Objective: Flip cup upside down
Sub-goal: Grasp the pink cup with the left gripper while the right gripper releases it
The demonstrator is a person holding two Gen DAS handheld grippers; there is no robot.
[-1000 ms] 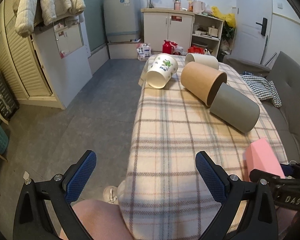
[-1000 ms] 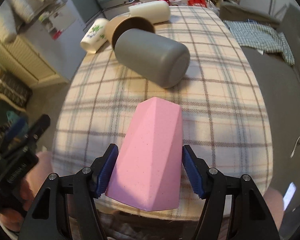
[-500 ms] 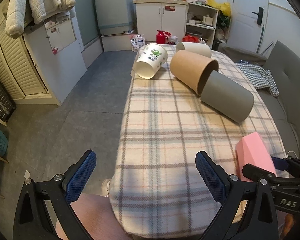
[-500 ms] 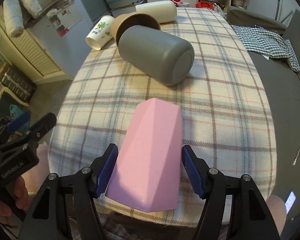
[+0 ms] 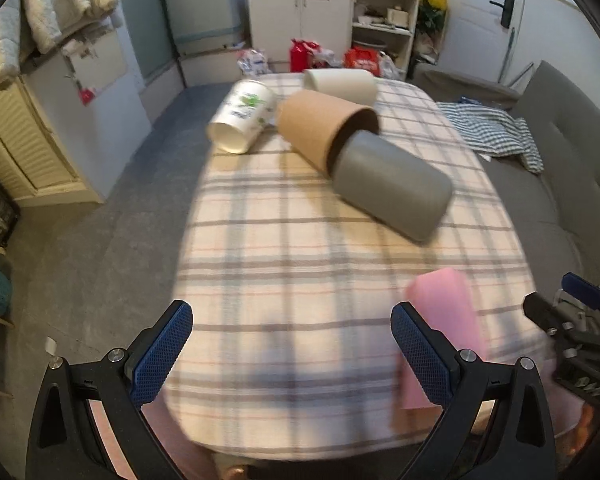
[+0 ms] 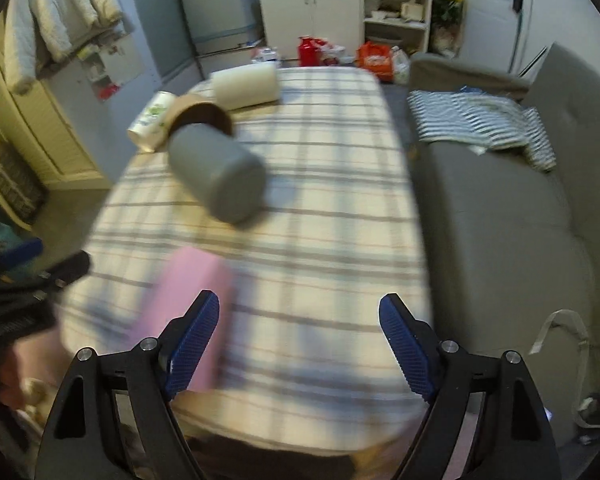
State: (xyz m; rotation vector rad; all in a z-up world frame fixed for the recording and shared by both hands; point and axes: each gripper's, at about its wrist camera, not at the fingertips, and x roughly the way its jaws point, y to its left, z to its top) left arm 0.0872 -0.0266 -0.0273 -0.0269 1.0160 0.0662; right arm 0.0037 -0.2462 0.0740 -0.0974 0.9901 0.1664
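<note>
A pink faceted cup (image 5: 444, 320) lies on its side near the front edge of the plaid-covered table (image 5: 300, 248). In the right wrist view the pink cup (image 6: 188, 296) lies left of my open, empty right gripper (image 6: 298, 332), outside its jaws, blurred by motion. My left gripper (image 5: 292, 344) is open and empty over the front edge, with its right finger in front of the pink cup. A grey cup (image 5: 388, 188), a brown cup (image 5: 320, 128), a white printed cup (image 5: 244, 116) and a cream cup (image 5: 340, 84) lie on their sides farther back.
A grey sofa (image 6: 500, 208) with a checked cloth (image 6: 480, 120) runs along the table's right side. Floor lies left of the table. Cabinets and shelves (image 5: 328, 12) stand at the back. The right gripper shows in the left wrist view (image 5: 576, 320) at the far right.
My right gripper has opened and let go of the pink cup, then shifted right so the cup lies left of its jaws. The left gripper has moved right, toward the pink cup.
</note>
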